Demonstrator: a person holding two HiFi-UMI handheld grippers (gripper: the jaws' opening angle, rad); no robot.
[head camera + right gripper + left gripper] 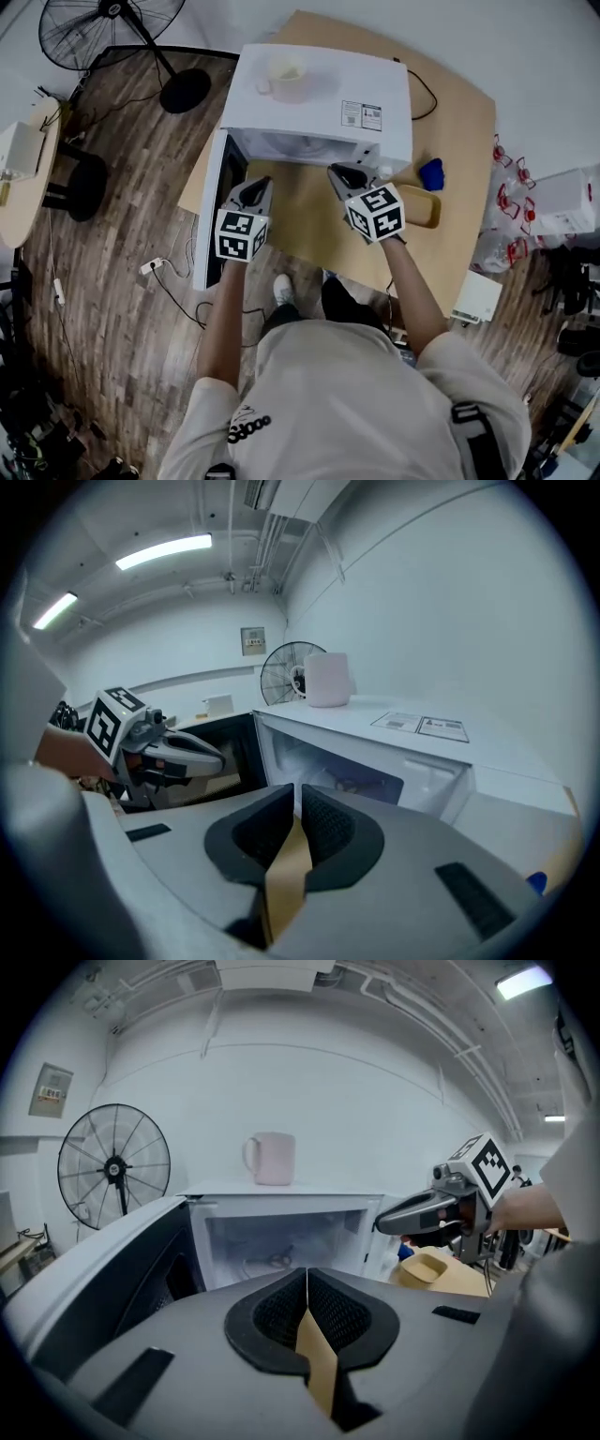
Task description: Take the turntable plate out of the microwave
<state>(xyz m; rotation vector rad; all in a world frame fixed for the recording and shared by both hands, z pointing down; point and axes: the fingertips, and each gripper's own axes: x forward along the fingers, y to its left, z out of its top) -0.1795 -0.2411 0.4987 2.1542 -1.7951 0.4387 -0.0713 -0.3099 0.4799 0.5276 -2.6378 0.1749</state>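
Note:
The white microwave (319,98) stands on a wooden table (459,112), its door (214,211) swung open to the left. Its lit cavity (281,1241) faces both grippers. On the cavity floor I see a dark hub shape (272,1261); the clear turntable plate itself is too faint to make out. My left gripper (255,186) is shut and empty, just in front of the opening's left side. My right gripper (339,172) is shut and empty too, at the opening's right side. Each shows in the other's view: right gripper (422,1213), left gripper (173,752). Neither touches the microwave.
A pale mug (289,80) sits on top of the microwave. A yellow tray (422,206) and a blue object (431,173) lie on the table to the right. A standing fan (112,28) is at the far left, with cables on the wooden floor (169,281).

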